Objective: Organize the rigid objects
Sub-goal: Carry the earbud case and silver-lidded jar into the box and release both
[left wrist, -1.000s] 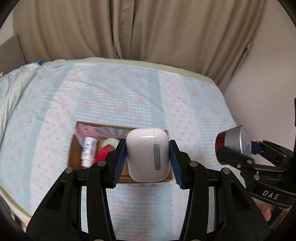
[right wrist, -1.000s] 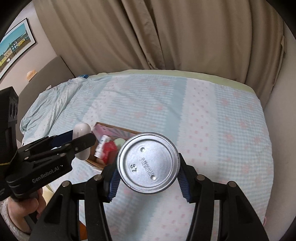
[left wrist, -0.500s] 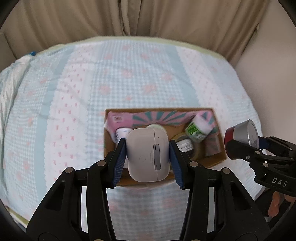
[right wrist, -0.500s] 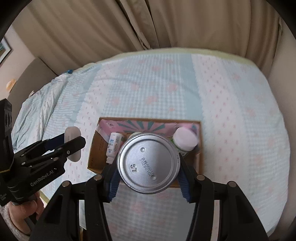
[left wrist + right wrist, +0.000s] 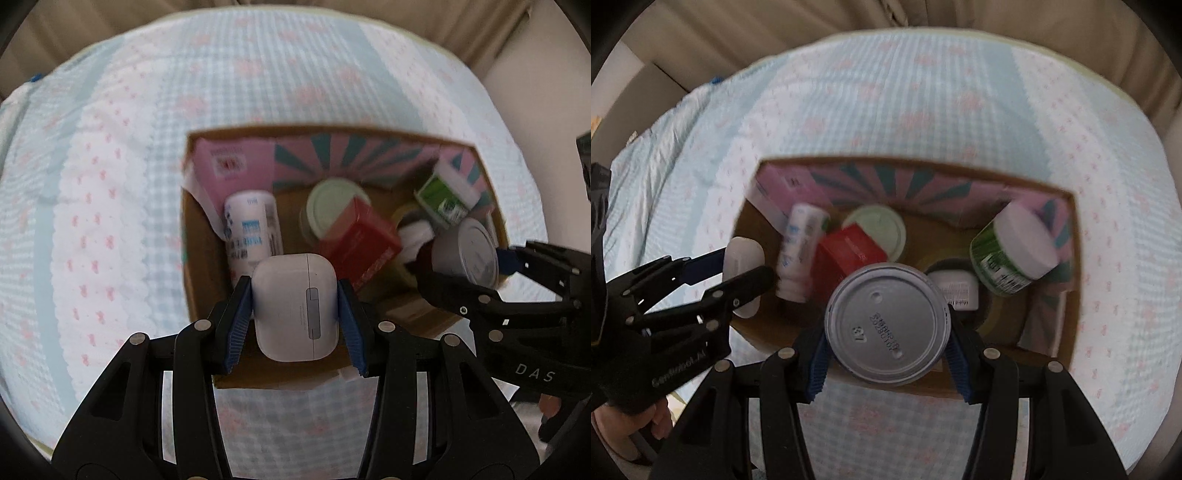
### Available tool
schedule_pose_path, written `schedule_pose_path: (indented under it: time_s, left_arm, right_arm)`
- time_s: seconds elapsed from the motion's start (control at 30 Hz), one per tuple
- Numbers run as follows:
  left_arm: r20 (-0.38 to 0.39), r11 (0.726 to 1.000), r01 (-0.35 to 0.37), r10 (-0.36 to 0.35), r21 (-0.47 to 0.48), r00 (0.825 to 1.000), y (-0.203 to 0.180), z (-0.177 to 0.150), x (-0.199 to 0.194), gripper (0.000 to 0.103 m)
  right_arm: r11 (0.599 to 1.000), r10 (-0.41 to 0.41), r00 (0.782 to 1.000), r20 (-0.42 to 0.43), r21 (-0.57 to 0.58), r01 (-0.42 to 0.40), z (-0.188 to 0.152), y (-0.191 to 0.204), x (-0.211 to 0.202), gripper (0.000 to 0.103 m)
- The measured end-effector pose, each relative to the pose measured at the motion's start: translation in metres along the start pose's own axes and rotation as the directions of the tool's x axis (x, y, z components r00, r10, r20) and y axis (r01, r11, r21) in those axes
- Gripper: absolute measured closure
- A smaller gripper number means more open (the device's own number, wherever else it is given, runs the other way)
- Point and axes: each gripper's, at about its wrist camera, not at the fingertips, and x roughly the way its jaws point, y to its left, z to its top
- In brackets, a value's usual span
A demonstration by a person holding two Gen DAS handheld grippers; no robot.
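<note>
Over bedspread (image 5: pixel 110 184) and box (image 5: pixel 207 295), left gripper (image 5: pixel 295 310) fingers pinch a white case (image 5: pixel 291 314), right gripper (image 5: pixel 888 350) fingers a can (image 5: pixel 886 325).

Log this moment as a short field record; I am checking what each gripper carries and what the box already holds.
left gripper: shut on white case
right gripper: shut on tin
position: both over the box
box contents: white bottle, red carton, pale green lid, green jar
surface: patterned bedspread
</note>
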Motion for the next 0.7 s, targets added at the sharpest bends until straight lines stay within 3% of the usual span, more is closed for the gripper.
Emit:
schedule_pose_path:
  time_s: [0.2, 0.23, 0.27, 0.33, 0.37, 0.43, 0.5, 0.63, 0.7]
  left_arm:
    - [-0.053, 0.999, 0.038, -0.037, 0.027, 0.998, 0.001, 0.0, 0.013, 0.061]
    - [-0.049, 0.999, 0.046, -0.045, 0.024, 0.998, 0.001, 0.0, 0.012, 0.054]
    - [-0.036, 0.999, 0.047, -0.046, 0.026, 0.998, 0.001, 0.001, 0.008, 0.036]
    - [-0.01, 1.0, -0.003, 0.003, 0.03, 1.0, 0.005, 0.002, 0.002, 0.018]
    - [-0.009, 0.999, 0.053, -0.053, 0.011, 0.999, 0.01, 0.002, -0.001, 0.012]
    - [0.002, 0.995, 0.096, -0.096, -0.008, 0.995, 0.014, 0.001, -0.007, 0.0]
    - [0.01, 0.999, 0.042, -0.042, 0.015, 0.999, 0.01, 0.0, -0.01, 0.0]
    - [-0.006, 0.998, 0.05, -0.05, 0.028, 0.999, 0.004, -0.008, -0.012, 0.0]
    - [-0.007, 0.999, 0.04, -0.04, 0.032, 0.999, 0.001, -0.012, -0.013, 0.0]
  right_arm:
    - [0.999, 0.032, 0.998, -0.045, -0.029, -0.033, -0.006, 0.003, 0.019, 0.053]
    - [0.999, 0.031, 0.999, -0.042, -0.036, -0.032, -0.008, 0.003, 0.02, 0.052]
    - [0.999, 0.028, 0.999, -0.039, -0.038, -0.03, -0.009, 0.003, 0.021, 0.052]
    - [0.999, 0.022, 0.999, -0.031, -0.035, -0.023, -0.011, 0.0, 0.02, 0.047]
    - [0.999, 0.015, 1.0, -0.019, -0.029, -0.016, -0.011, -0.002, 0.017, 0.044]
    - [1.0, -0.005, 1.0, 0.006, -0.009, 0.005, -0.015, -0.012, 0.009, 0.014]
    - [1.0, -0.01, 1.0, 0.008, 0.018, 0.01, -0.02, -0.023, 0.002, 0.0]
    - [0.997, -0.064, 0.998, 0.018, 0.038, 0.063, -0.028, -0.034, -0.011, 0.0]
    - [0.997, -0.051, 0.999, -0.001, 0.05, 0.051, -0.03, -0.036, -0.014, 0.0]
